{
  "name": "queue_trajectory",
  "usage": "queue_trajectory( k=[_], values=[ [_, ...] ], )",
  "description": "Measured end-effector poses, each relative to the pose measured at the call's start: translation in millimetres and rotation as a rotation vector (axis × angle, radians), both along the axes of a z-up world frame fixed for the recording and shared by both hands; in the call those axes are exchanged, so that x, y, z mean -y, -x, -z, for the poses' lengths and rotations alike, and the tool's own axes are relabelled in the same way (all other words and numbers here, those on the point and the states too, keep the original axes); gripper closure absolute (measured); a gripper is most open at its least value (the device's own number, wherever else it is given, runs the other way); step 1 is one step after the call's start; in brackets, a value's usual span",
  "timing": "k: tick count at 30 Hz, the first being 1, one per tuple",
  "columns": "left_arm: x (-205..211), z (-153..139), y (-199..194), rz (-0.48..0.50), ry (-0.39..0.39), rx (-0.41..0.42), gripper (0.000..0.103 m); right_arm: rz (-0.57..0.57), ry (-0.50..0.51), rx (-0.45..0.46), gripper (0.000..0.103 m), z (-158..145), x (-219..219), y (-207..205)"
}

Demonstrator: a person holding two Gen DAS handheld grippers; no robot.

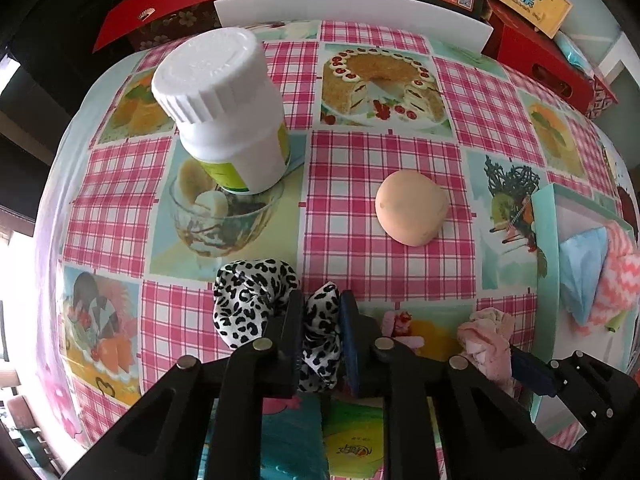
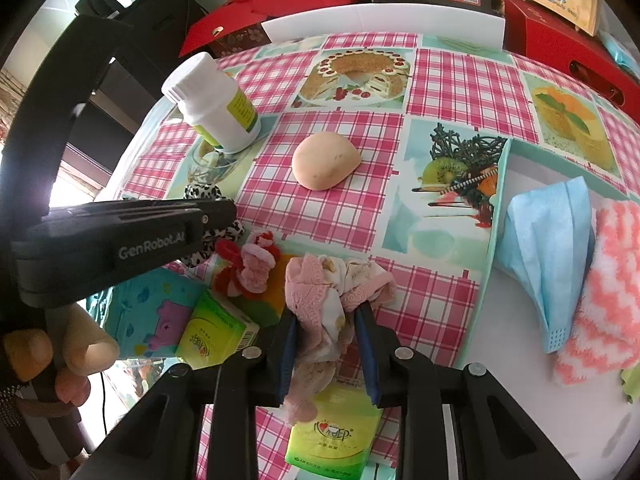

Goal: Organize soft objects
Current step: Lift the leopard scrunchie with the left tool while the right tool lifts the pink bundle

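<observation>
**To the right of both grips: the tray waits**

Between the fingers of the left hand-held gripper (image 1: 322, 332) sits a leopard-print scrunchie (image 1: 256, 304), clamped at its right-hand lobe while the rest bulges out to the left. The right hand-held gripper (image 2: 329, 344) is closed on a pink lace-trimmed scrunchie (image 2: 332, 292), whose bunched fabric spills above and below the pads. Both soft things are near the front edge of the counter (image 2: 452, 80), though whether they are lifted clear of the checked cloth cannot be told.

What the next move likely turns on is the mint-edged tray (image 2: 498, 208), lying to the right of both grippers. It already holds a blue face mask (image 2: 548, 240) and a coral-and-white fluffy cloth (image 2: 600, 280). The right gripper is clearly the nearer one; its load would probably travel rightward over the tray's near wall. The left gripper lies farther off, with the right gripper between it and the tray, so it would have to wait or cross over.

A small red-and-pink scrunchie (image 2: 250, 264) lies loose between the two grips. A peach squishy bun (image 2: 324, 160) rests mid-counter, and a white pill bottle (image 2: 216, 108) stands far left.
</observation>
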State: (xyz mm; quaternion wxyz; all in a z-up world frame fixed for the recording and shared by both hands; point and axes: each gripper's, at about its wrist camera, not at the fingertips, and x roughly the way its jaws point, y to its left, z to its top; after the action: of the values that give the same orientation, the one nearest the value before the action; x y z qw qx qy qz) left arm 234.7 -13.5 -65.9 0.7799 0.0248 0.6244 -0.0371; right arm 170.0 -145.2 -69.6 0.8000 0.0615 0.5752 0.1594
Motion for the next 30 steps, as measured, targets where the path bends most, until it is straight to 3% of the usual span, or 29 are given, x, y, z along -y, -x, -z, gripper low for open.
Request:
queue_trajectory(
  k=[16, 30],
  values=[
    [8.3, 15.2, -4.6, 0.022, -0.042, -0.026, 0.084, 0.006, -0.002, -0.013, 0.073, 2.8, 1.1, -1.1],
    [-19.8, -21.3, -1.8, -0.052, 0.136, 0.094, 0.086, 0.037, -0.027, 0.014, 0.073, -8.5, 7.6, -0.5]
  ],
)
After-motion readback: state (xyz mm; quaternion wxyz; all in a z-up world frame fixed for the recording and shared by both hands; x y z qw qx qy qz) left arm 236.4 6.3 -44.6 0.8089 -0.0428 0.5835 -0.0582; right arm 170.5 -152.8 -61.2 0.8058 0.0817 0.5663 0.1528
